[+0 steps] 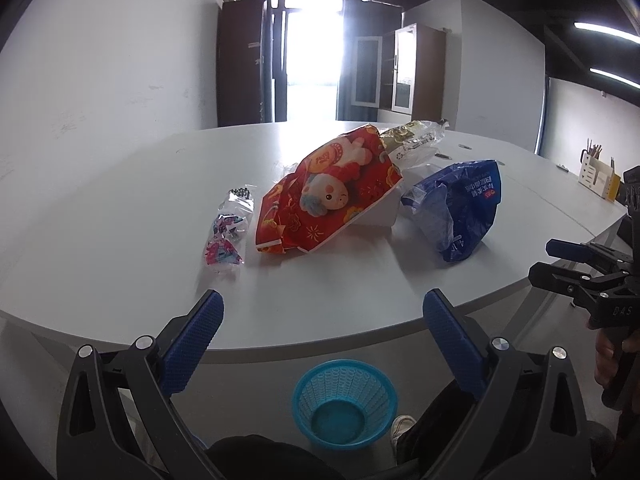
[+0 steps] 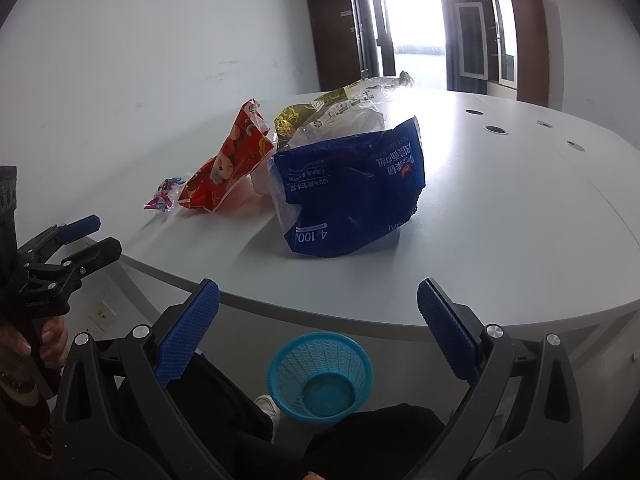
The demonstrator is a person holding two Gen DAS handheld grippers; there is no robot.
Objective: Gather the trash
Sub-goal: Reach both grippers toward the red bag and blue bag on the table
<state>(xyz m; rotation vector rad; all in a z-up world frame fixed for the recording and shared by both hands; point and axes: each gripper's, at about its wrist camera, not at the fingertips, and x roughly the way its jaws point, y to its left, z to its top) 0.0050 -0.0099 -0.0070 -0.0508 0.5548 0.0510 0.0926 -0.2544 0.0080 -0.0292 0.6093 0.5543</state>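
Note:
Trash lies on the white table [image 1: 120, 216] [image 2: 500, 220]: a small pink-and-clear wrapper [image 1: 229, 232] [image 2: 164, 198], a red cartoon bag [image 1: 328, 196] [image 2: 228, 164] leaning on a white box [image 1: 378, 212], a clear-and-gold bag [image 1: 416, 142] [image 2: 340, 106] behind, and a blue tissue bag [image 1: 460, 208] [image 2: 348, 196]. A blue mesh basket [image 1: 345, 402] [image 2: 320, 376] stands on the floor below the table edge. My left gripper [image 1: 323, 312] [image 2: 94, 234] is open and empty, short of the table edge. My right gripper [image 2: 318, 304] [image 1: 554, 260] is open and empty too, in front of the blue bag.
The person's dark trousers [image 1: 264, 456] [image 2: 360, 440] and a white shoe [image 1: 402, 426] [image 2: 269, 406] are beside the basket. A yellow-white pen holder [image 1: 598, 176] stands at the table's far right. Round cable holes [image 2: 496, 129] dot the table. Cabinets and a bright window are behind.

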